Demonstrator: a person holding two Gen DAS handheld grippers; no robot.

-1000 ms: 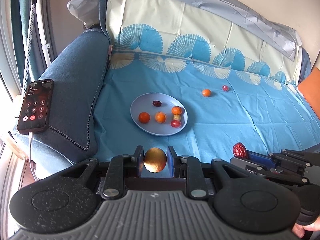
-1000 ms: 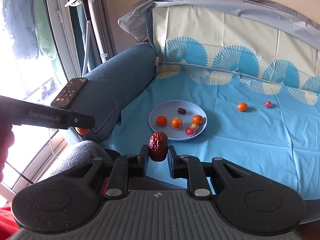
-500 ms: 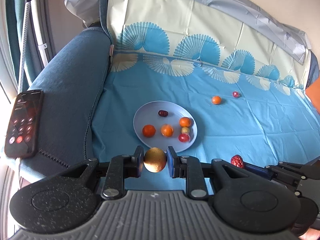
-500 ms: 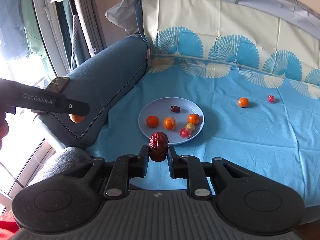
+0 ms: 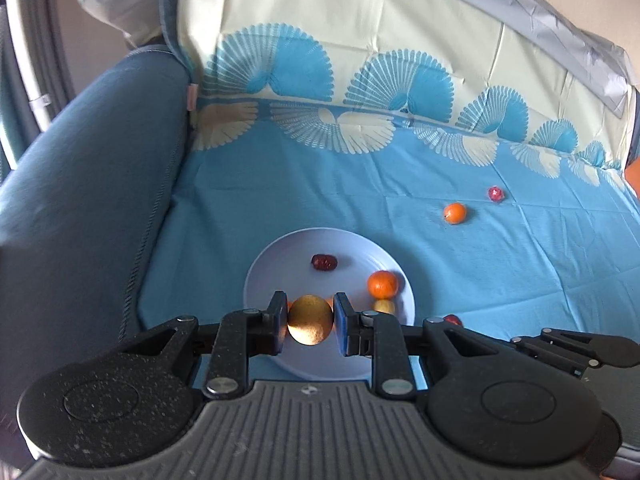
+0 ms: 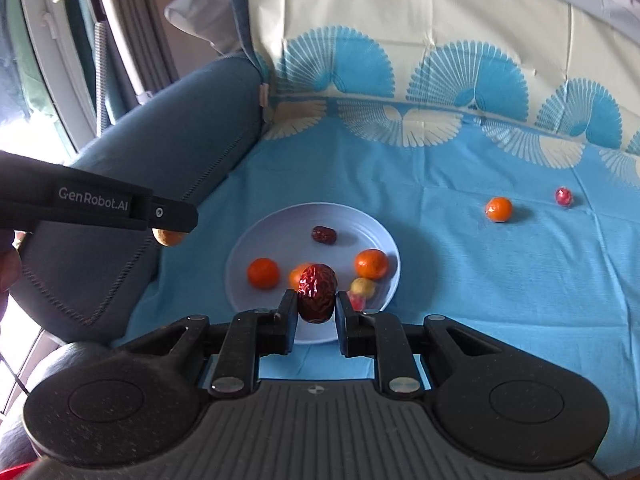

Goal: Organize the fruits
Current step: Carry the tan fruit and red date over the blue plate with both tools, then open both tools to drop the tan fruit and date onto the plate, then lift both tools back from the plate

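Note:
My left gripper (image 5: 310, 322) is shut on a small orange fruit (image 5: 310, 319) above the near edge of the pale blue plate (image 5: 280, 264). My right gripper (image 6: 317, 306) is shut on a wrinkled red date (image 6: 317, 292) over the plate's (image 6: 352, 224) near rim. The plate holds another date (image 6: 324, 235), small oranges (image 6: 263, 273) (image 6: 371, 263), a yellowish fruit (image 6: 363, 287) and a partly hidden red one. A loose orange (image 6: 498, 209) and a red fruit (image 6: 563, 196) lie on the blue sheet at the far right. The left gripper (image 6: 170, 236) shows at the left of the right wrist view.
The sofa seat is covered by a blue sheet (image 5: 500, 272) with a fan pattern. A dark blue armrest (image 5: 88, 184) rises left of the plate. A window and curtains (image 6: 60, 60) stand beyond the armrest.
Both grippers have moved forward toward the plate, each still holding its fruit. The phone on the armrest has left the left wrist view.

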